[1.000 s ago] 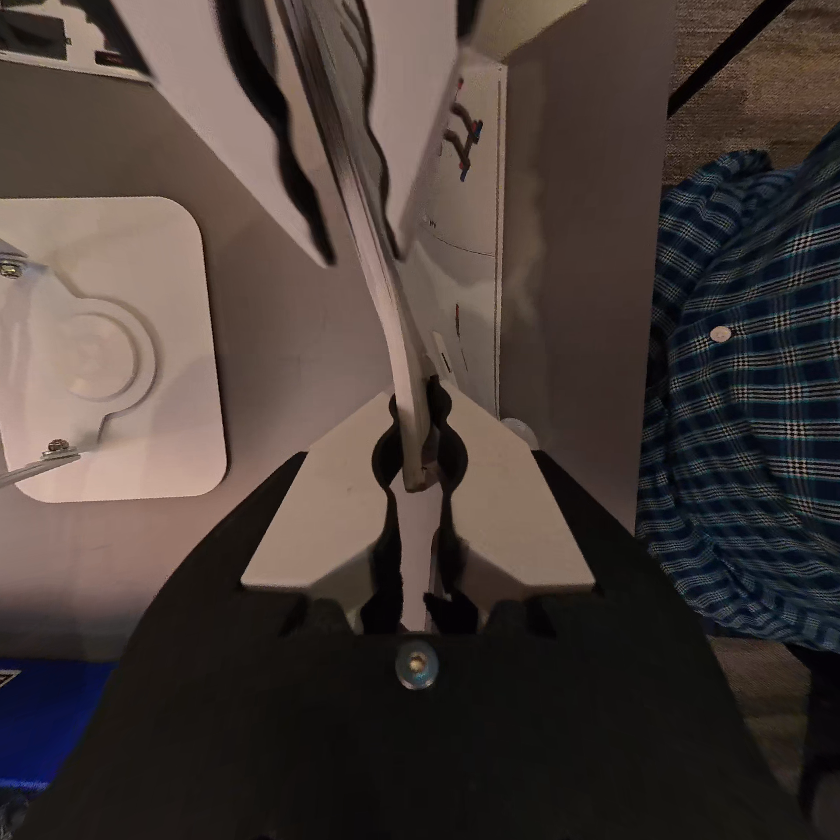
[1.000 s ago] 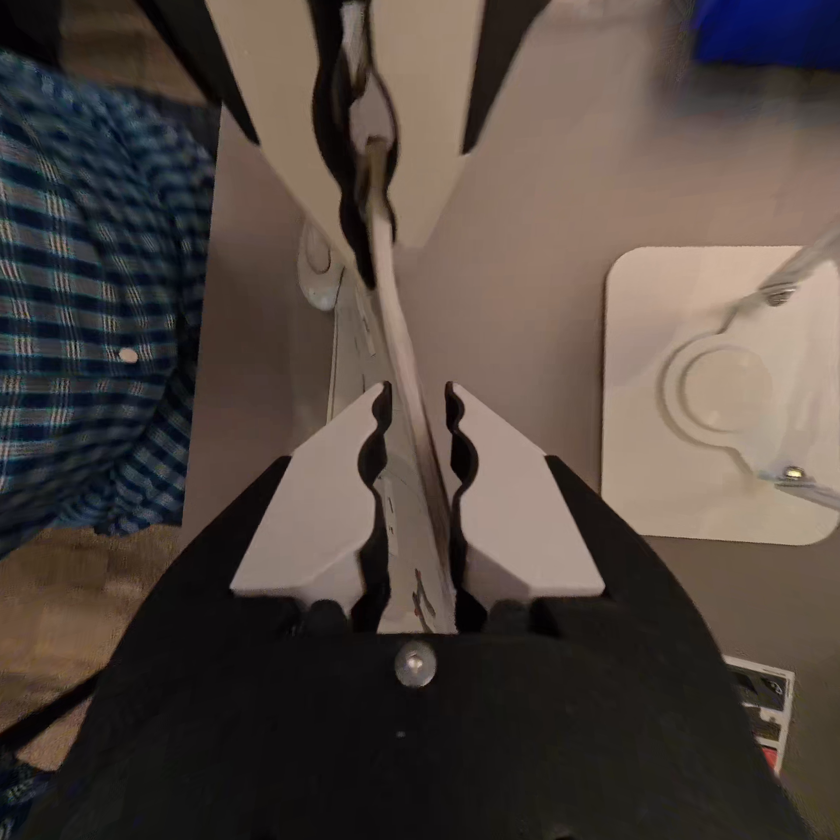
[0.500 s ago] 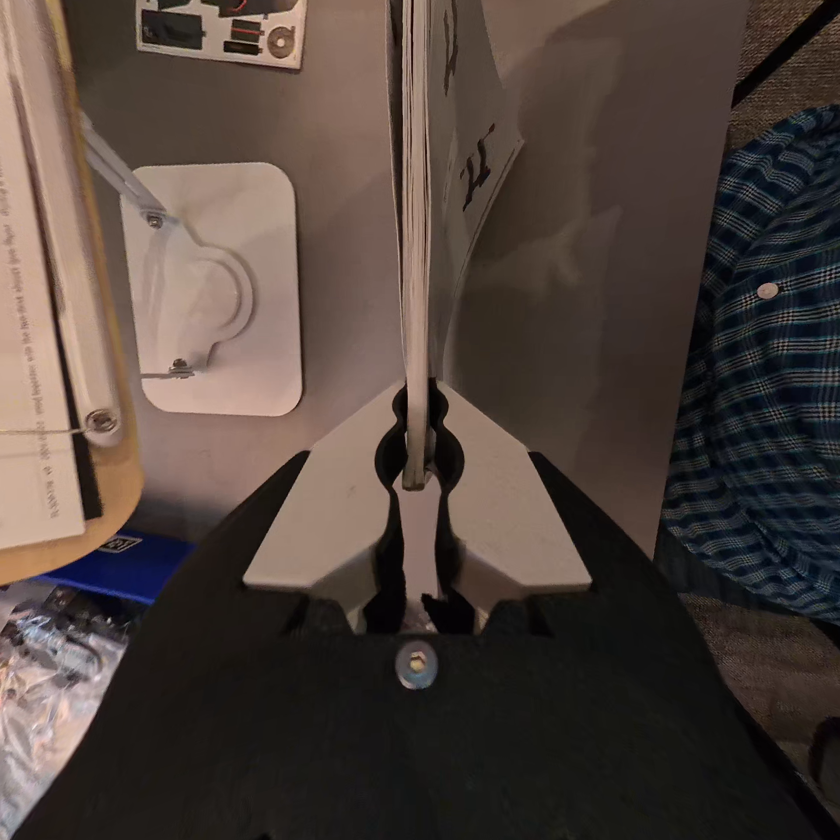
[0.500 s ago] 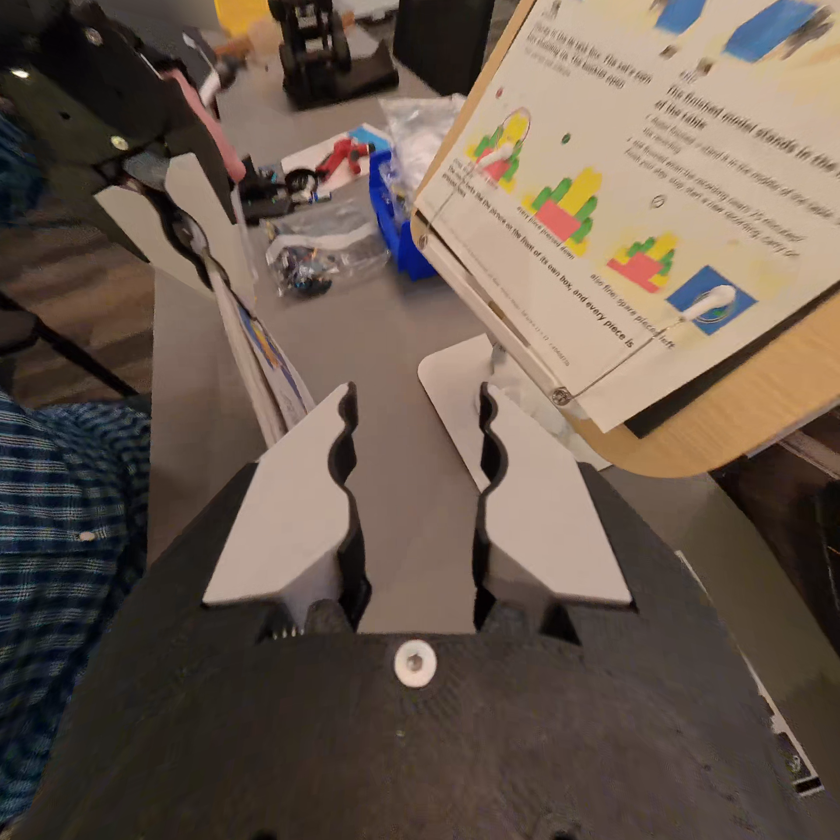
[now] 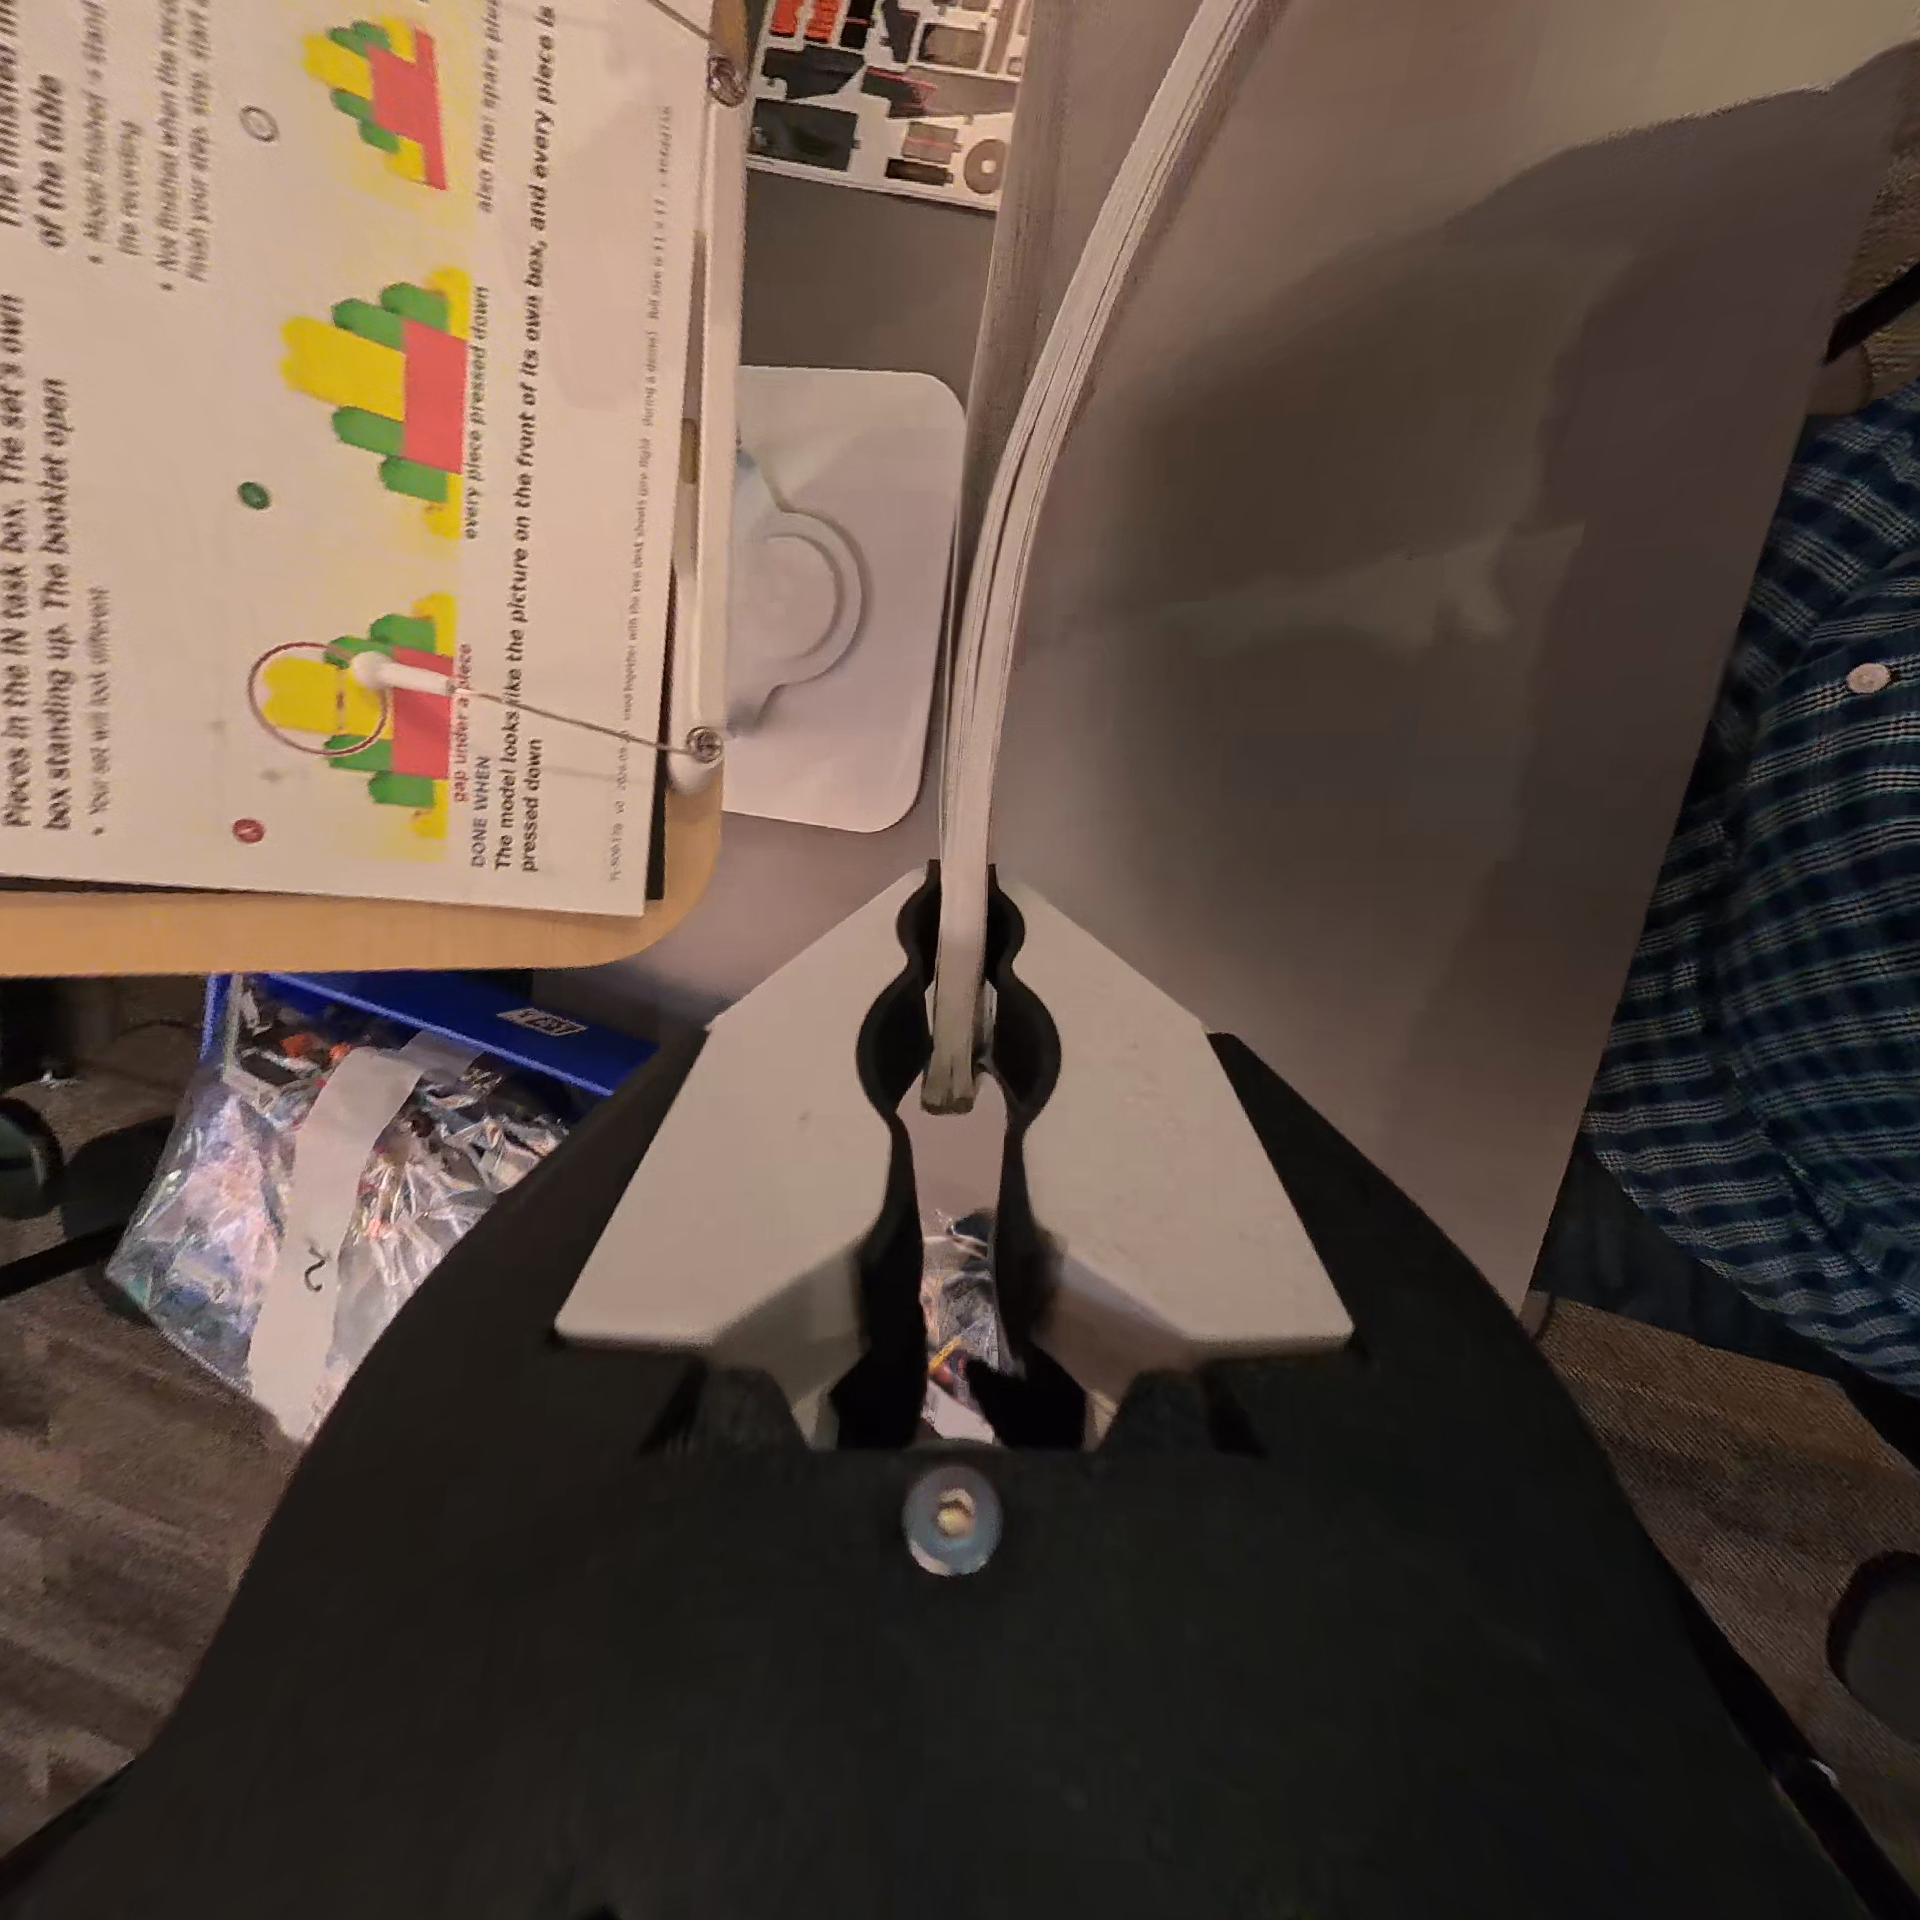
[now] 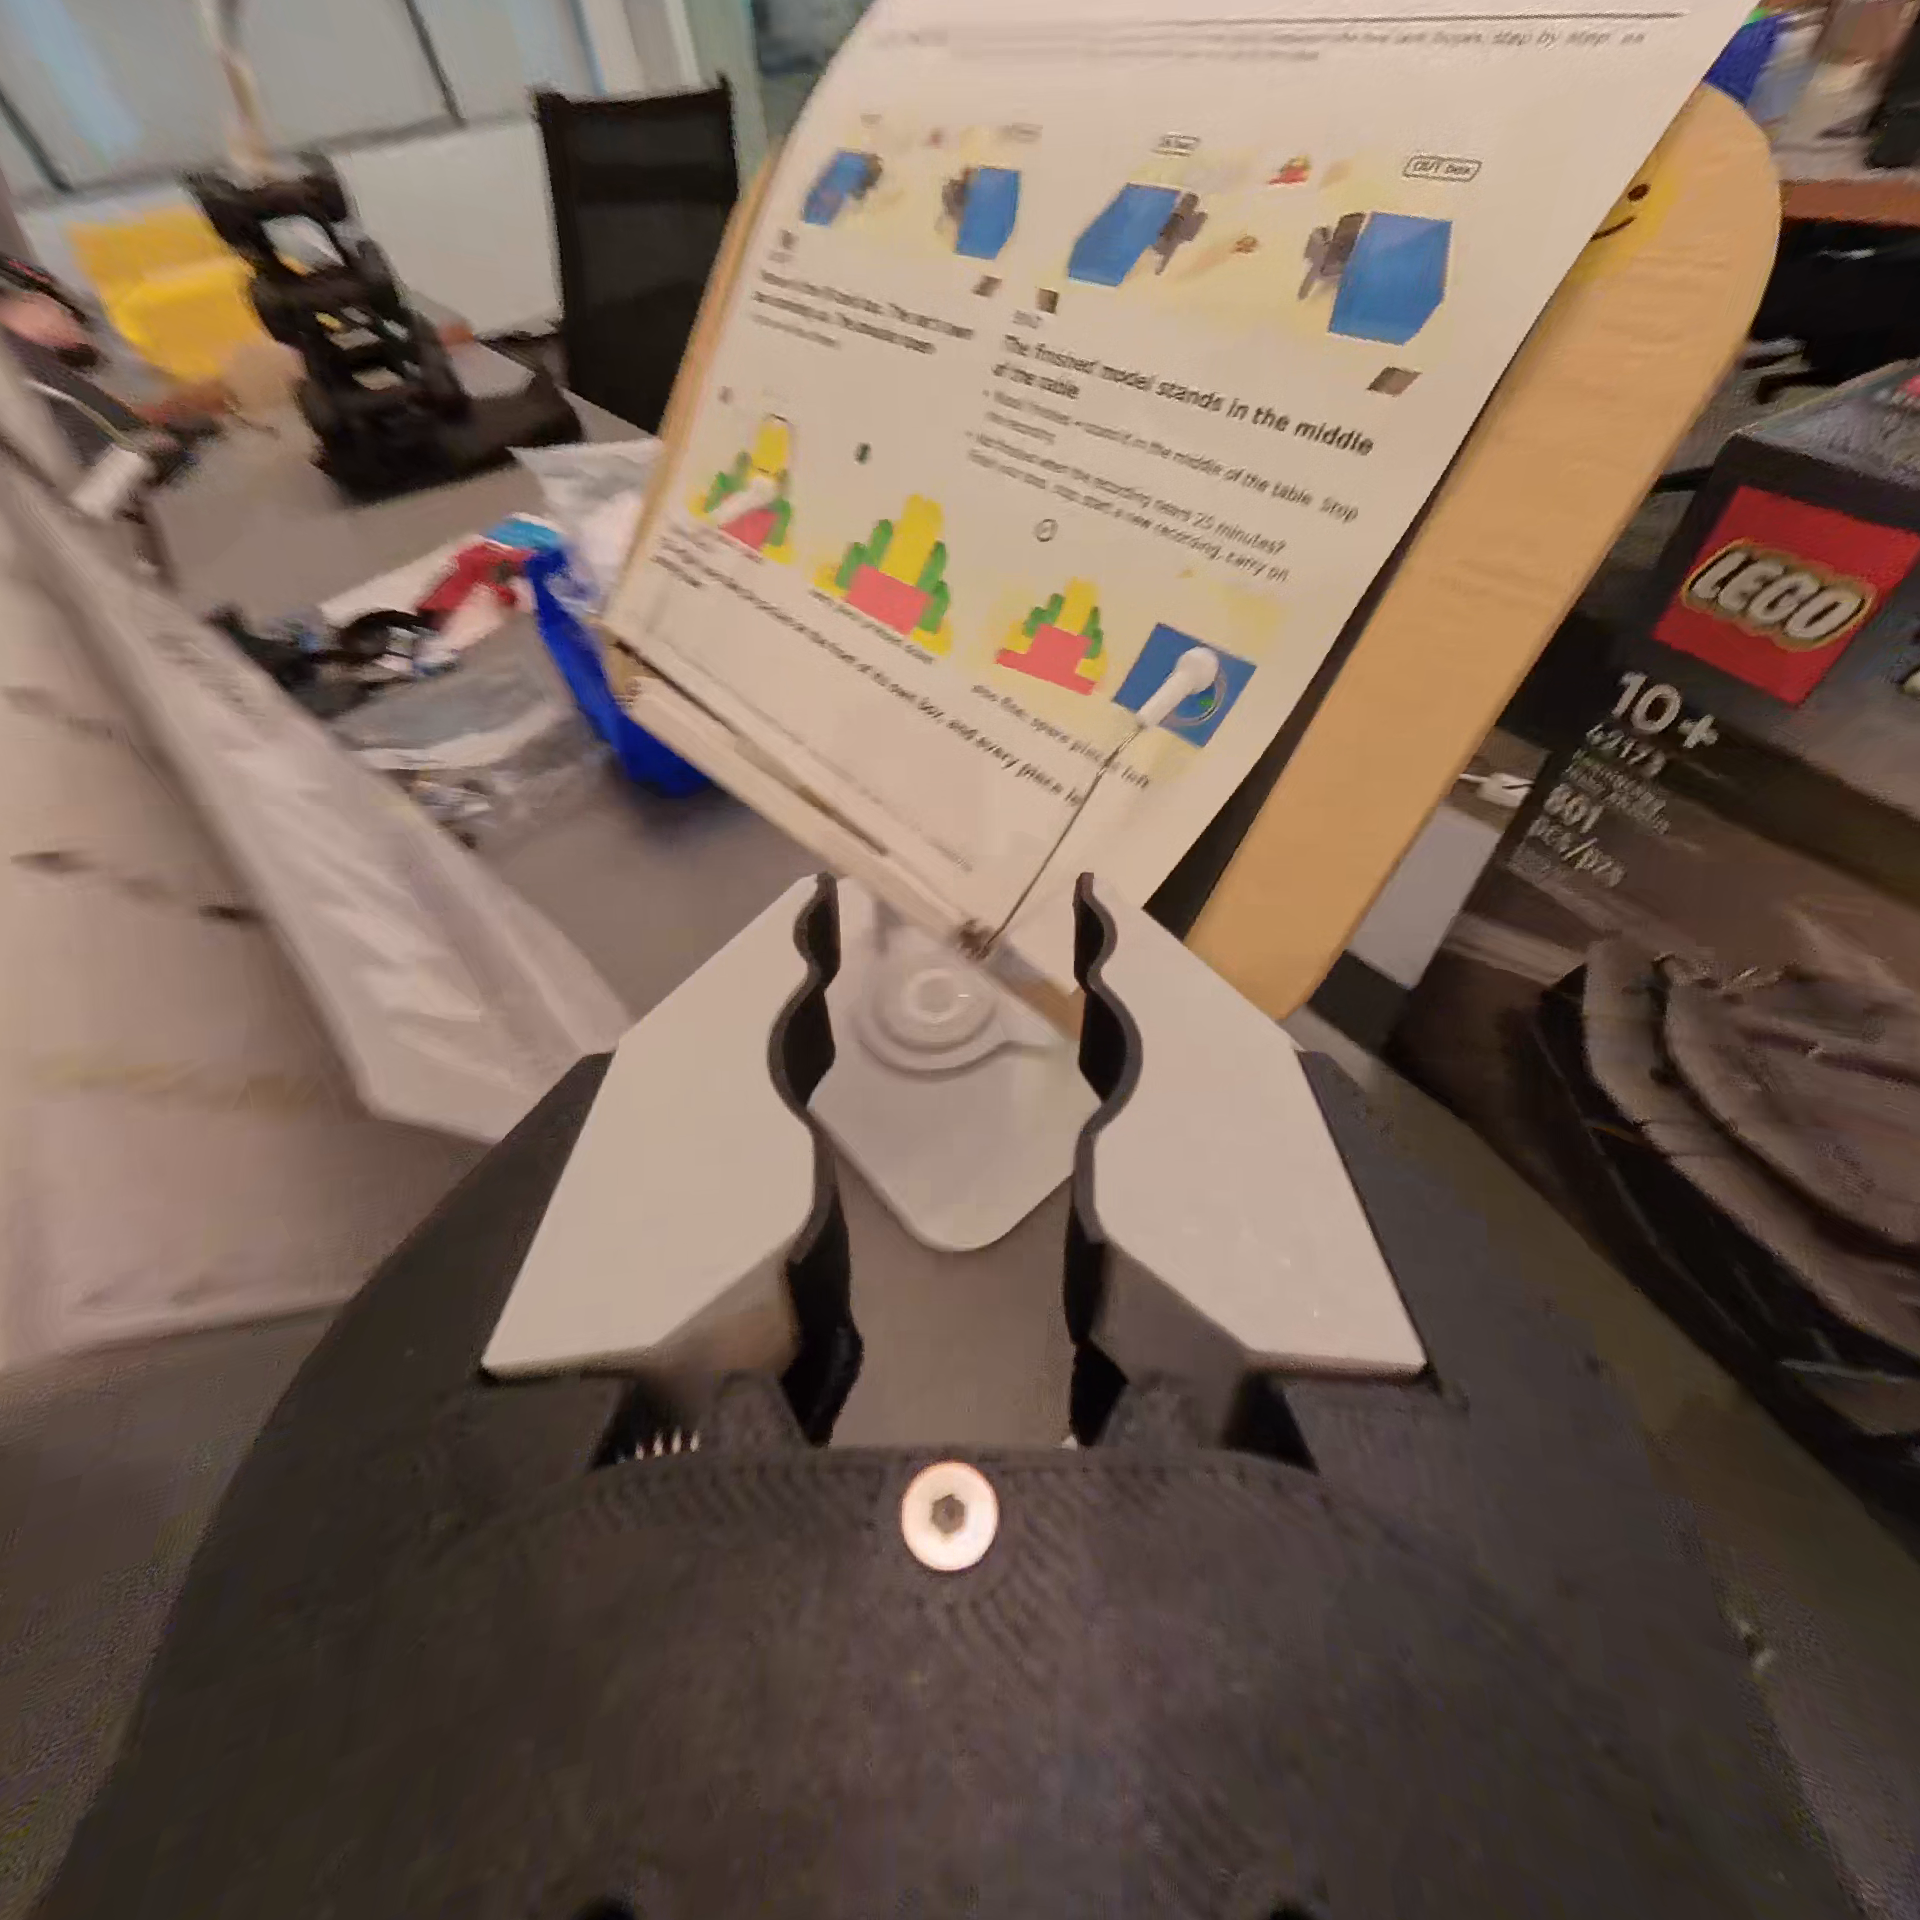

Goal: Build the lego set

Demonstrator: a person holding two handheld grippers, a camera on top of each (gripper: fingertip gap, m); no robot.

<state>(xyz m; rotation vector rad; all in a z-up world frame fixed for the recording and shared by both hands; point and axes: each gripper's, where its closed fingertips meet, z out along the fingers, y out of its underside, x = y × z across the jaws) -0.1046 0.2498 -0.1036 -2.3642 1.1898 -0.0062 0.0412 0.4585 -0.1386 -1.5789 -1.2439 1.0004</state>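
The left gripper [image 5: 961, 914] pinches the thick white paper instruction booklet [image 5: 997, 582] edge-on, its long axis running straight away from the fingertips; the right gripper [image 6: 951, 935] hangs open and empty, the booklet [image 6: 260, 831] to its left

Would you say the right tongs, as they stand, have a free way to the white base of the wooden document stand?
Probably yes: the right tongs are open and empty, with the white base directly ahead between them.
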